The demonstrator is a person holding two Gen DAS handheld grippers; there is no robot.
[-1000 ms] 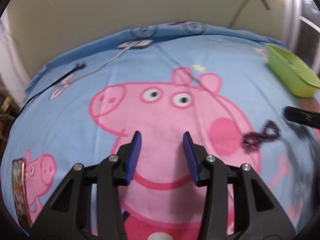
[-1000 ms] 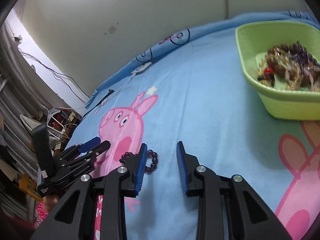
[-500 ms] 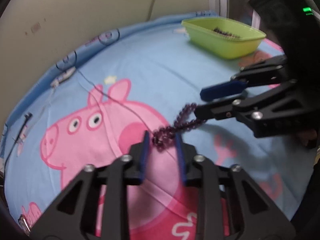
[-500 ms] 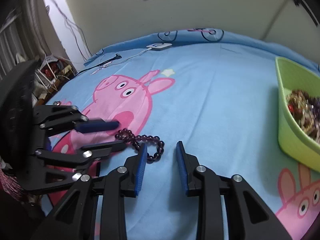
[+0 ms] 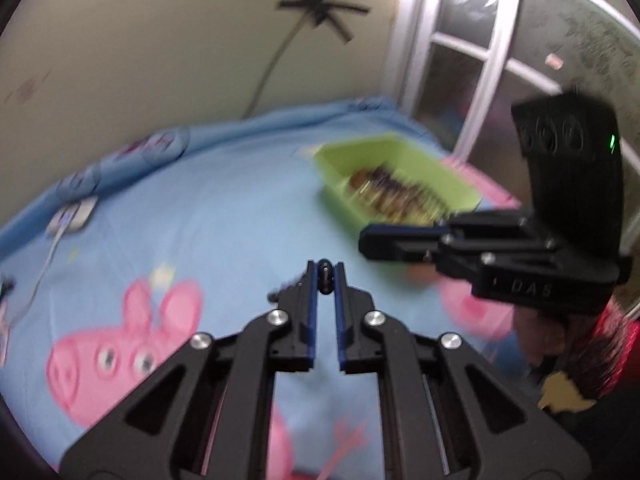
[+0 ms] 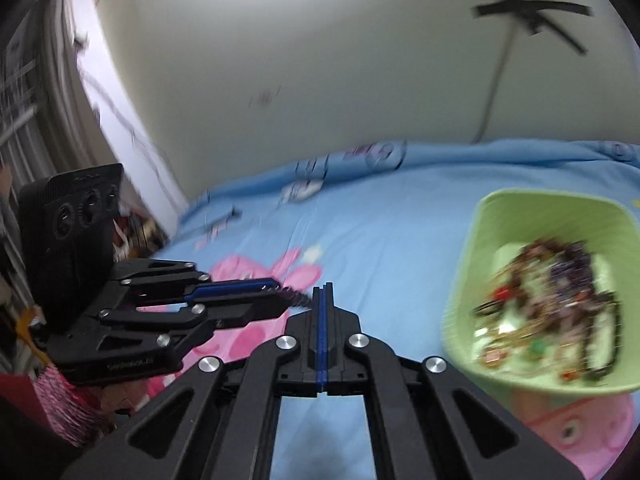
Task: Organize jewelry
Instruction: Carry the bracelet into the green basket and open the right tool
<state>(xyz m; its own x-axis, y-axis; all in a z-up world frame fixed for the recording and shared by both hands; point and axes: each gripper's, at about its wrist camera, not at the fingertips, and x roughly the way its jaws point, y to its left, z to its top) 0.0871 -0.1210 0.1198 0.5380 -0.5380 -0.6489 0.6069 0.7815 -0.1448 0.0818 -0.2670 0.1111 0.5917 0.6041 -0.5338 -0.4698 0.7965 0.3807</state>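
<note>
A dark purple bead bracelet [image 5: 287, 287] is pinched at the tips of my left gripper [image 5: 325, 273], whose jaws are closing on it. It is lifted above the blue sheet [image 5: 220, 220]. In the right wrist view the beads [image 6: 298, 299] hang from the left gripper [image 6: 280, 295], just left of my right gripper [image 6: 323, 292]. Its pads are shut flush, and I see nothing between them. The right gripper [image 5: 366, 240] shows at the right of the left wrist view. A green tray [image 6: 460, 280] holds a pile of jewelry [image 6: 560, 300] at the right. It lies beyond both grippers [image 5: 344, 208].
A white charger with its cable [image 5: 72, 216] lies at the sheet's far left edge. A window [image 5: 480, 60] stands behind the tray, with a wall along the back. A pink sleeve [image 6: 60, 400] is behind the left gripper. Clutter [image 6: 136, 228] sits past the bed's left side.
The left gripper closed on the bracelet, lifted it off the sheet and swung toward the green tray. The right gripper shut and rose.
</note>
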